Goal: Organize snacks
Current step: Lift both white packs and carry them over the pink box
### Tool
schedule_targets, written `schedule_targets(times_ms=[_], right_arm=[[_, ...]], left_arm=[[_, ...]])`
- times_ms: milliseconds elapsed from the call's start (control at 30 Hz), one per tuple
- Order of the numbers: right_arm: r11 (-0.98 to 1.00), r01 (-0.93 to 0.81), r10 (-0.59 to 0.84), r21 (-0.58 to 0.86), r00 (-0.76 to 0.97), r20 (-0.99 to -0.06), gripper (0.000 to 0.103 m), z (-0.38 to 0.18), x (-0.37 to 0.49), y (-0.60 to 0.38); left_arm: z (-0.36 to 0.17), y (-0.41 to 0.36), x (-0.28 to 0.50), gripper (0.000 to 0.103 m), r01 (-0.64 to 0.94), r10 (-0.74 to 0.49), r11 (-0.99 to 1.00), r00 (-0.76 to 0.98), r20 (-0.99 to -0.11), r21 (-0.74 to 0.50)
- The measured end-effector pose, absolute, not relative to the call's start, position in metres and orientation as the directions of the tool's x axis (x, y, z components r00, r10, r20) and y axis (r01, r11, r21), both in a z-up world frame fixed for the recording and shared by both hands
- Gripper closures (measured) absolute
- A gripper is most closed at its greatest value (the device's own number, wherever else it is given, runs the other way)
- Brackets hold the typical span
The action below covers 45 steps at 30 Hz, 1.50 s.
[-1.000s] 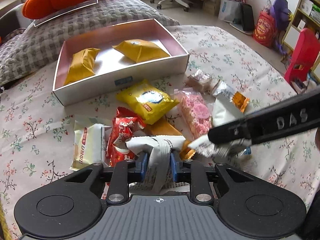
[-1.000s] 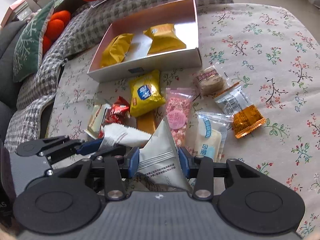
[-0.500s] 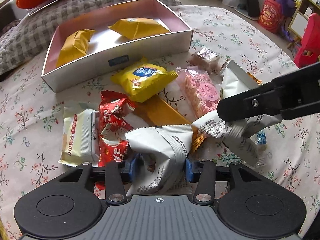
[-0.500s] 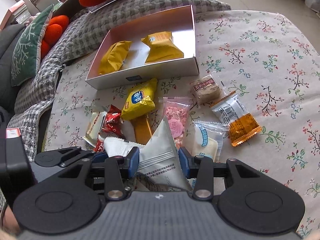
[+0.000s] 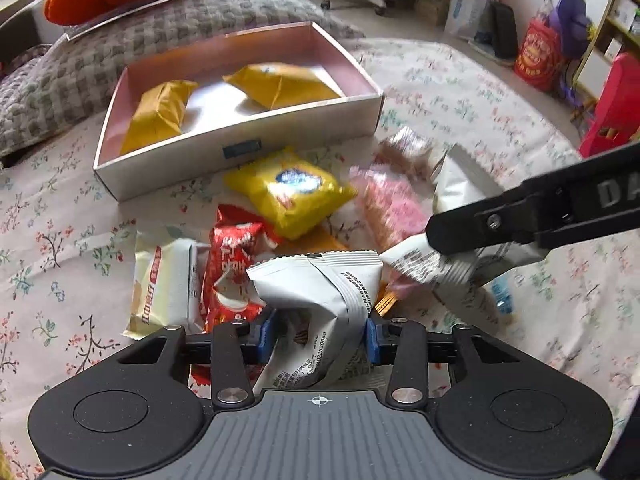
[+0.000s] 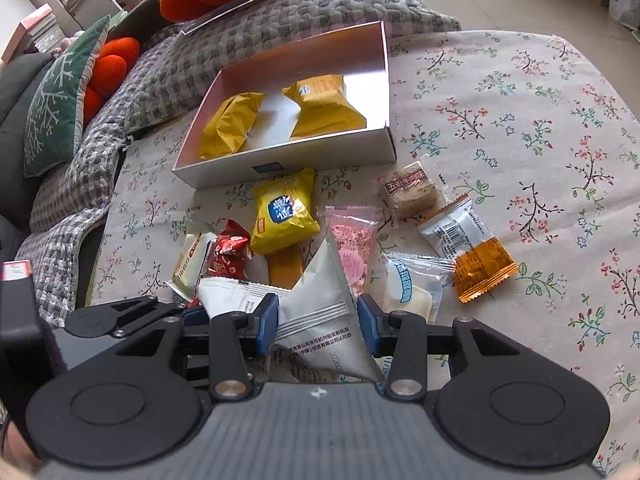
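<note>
My left gripper [image 5: 319, 338] has a white snack packet [image 5: 320, 284] between its blue pads, and its jaws are closing on the packet's puffed body. My right gripper [image 6: 317, 326] is shut on a second white, triangular packet [image 6: 324, 300] and holds it over the pile of loose snacks. In the left wrist view the right gripper's black finger [image 5: 520, 216] crosses from the right with that packet under it. Beyond the pile stands an open pink-lined box [image 5: 240, 136] with two yellow packs [image 6: 230, 124] in it.
On the flowered cloth lie a yellow packet [image 6: 286, 212], a red one [image 6: 228, 252], a cream one [image 5: 164, 284], a pink one [image 6: 352, 240], a brown one [image 6: 412, 188] and a silver-orange one [image 6: 468, 248]. Grey cushions [image 6: 280, 12] lie behind the box.
The left jaws went from a tight pinch on the packet's fold to a wider hold around its body, then narrowed a little. The right gripper kept its packet and stayed in place.
</note>
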State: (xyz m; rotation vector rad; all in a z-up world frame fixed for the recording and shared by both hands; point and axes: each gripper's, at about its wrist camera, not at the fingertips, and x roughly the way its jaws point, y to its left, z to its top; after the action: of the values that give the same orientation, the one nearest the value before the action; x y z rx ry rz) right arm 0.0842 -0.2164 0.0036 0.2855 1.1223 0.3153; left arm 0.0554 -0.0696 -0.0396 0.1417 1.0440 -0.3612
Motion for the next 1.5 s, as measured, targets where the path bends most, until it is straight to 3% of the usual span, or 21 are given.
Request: schedule_targets(times_ms=[800, 1500], right_arm=[[0.917, -0.072, 0.378, 0.391, 0.468, -0.799, 0.065, 0.014, 0.089, -0.226], [0.893, -0.026, 0.382, 0.450, 0.575, -0.723, 0.065, 0.028, 0.129, -0.240]], left_arm=[[-0.013, -0.061, 0.057, 0.064, 0.323, -0.248, 0.943, 0.532, -0.810, -0.077], [0.016, -0.023, 0.120, 0.064, 0.141, -0.150, 0.987, 0.674, -0.723, -0.074]])
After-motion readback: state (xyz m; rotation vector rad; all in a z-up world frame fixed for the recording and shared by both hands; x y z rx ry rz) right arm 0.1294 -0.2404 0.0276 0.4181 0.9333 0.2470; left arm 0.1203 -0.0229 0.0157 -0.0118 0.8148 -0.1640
